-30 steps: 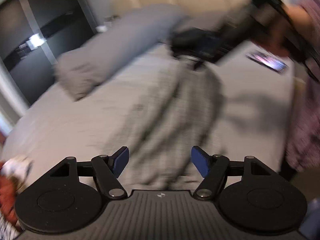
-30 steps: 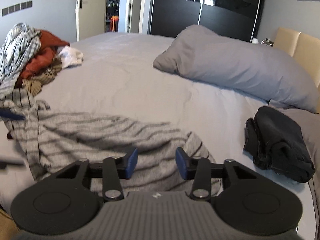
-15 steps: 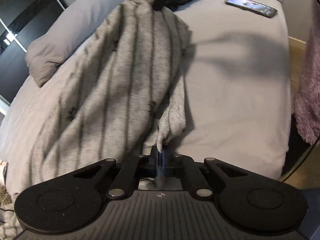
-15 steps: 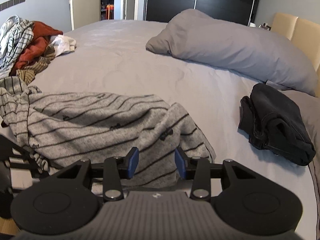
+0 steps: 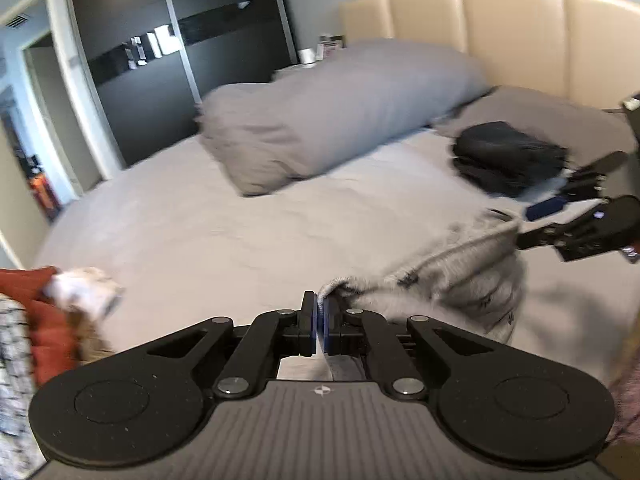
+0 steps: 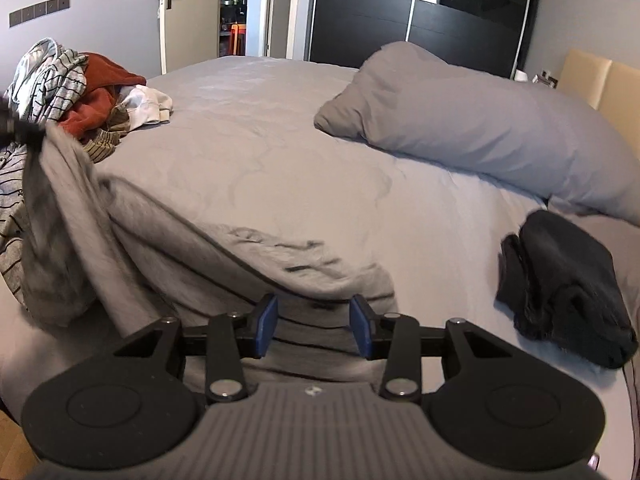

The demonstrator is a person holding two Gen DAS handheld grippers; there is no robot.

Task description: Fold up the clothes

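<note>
A grey striped garment (image 5: 460,276) lies across the bed, with one edge lifted. My left gripper (image 5: 319,322) is shut on that edge, and the cloth shows pinched between the blue pads. In the right wrist view the garment (image 6: 180,240) rises in a blurred fold at the far left, where the left gripper (image 6: 16,130) holds it up. My right gripper (image 6: 313,326) is open low over the garment's near end, with cloth lying under and between its fingers. The right gripper (image 5: 560,216) also shows at the right edge of the left wrist view, touching the garment's far end.
A long grey pillow (image 6: 480,132) lies across the bed by the beige headboard (image 5: 500,36). A folded black garment (image 6: 560,280) sits at the right. A pile of mixed clothes (image 6: 80,92) is at the bed's left corner. Dark wardrobe doors (image 6: 420,12) stand behind.
The left gripper closed on the garment's edge, then lifted it and swung round, raising a fold. The right gripper stayed open and came lower over the cloth.
</note>
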